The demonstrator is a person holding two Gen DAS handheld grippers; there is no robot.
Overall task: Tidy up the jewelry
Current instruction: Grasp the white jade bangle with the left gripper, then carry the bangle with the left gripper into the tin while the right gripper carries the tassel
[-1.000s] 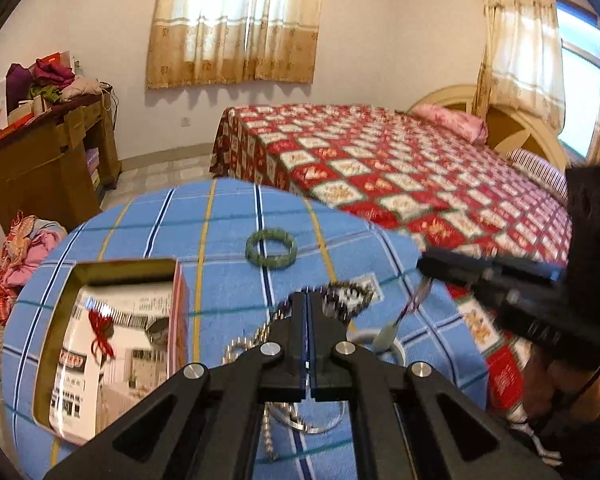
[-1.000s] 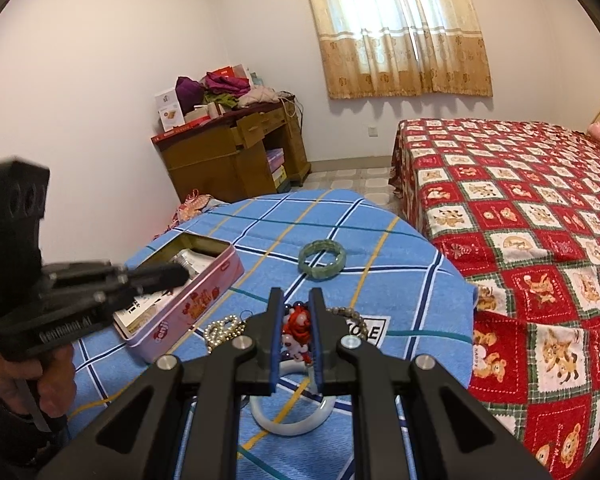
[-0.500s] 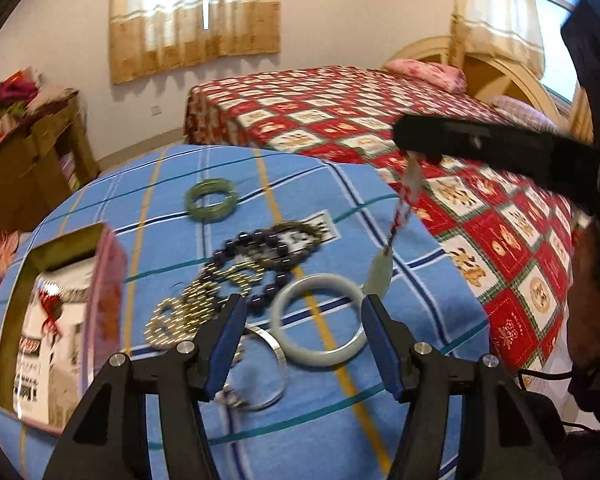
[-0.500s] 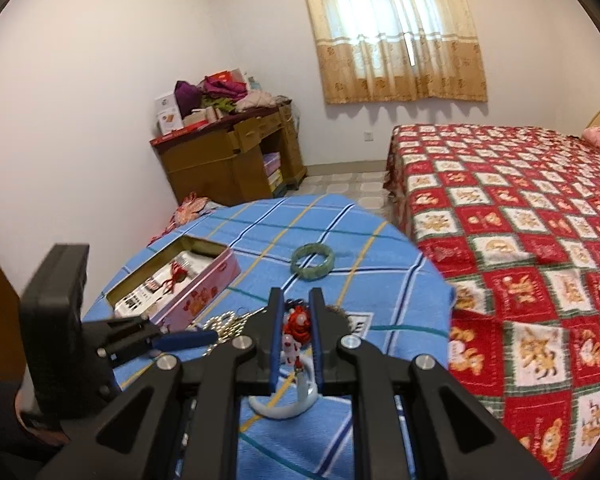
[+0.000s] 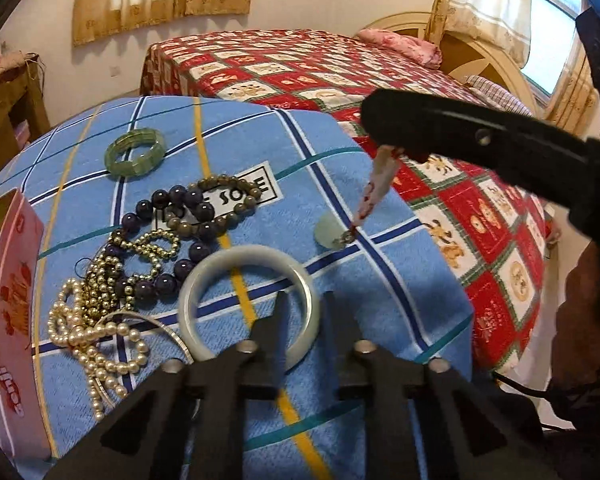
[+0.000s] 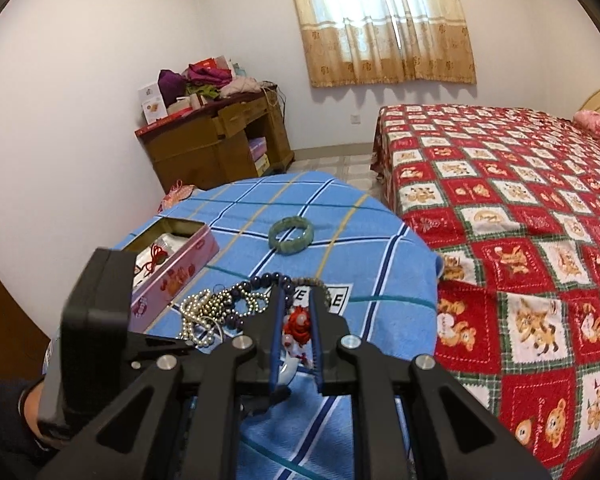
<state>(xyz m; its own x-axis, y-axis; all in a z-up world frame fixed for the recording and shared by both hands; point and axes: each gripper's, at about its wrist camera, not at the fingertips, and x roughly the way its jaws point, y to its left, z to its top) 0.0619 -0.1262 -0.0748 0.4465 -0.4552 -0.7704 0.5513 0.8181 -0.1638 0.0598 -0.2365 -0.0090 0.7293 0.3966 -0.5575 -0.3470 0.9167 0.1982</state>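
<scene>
Jewelry lies on a blue plaid cloth [image 5: 380,280] on a round table. My left gripper [image 5: 302,304] is open, its jaws astride the near rim of a pale jade bangle [image 5: 248,304]. My right gripper [image 6: 296,312] is shut on a red knotted pendant [image 6: 298,330]; in the left wrist view its red-and-white cord [image 5: 376,188] hangs down to a pale jade disc [image 5: 332,234] touching the cloth. A green bracelet [image 5: 136,152], dark bead bracelets [image 5: 180,224], pearls [image 5: 96,340] and a thin silver bangle [image 5: 172,332] lie nearby.
An open pink tin box [image 5: 8,304] stands at the table's left; it also shows in the right wrist view [image 6: 172,272]. A bed with a red patterned cover [image 6: 520,220] is close on the right. A cluttered wooden desk [image 6: 220,140] stands by the far wall.
My left gripper opened from shut, then moved right and down over the pale bangle. My right gripper lifted the pendant, then lowered its disc onto the cloth.
</scene>
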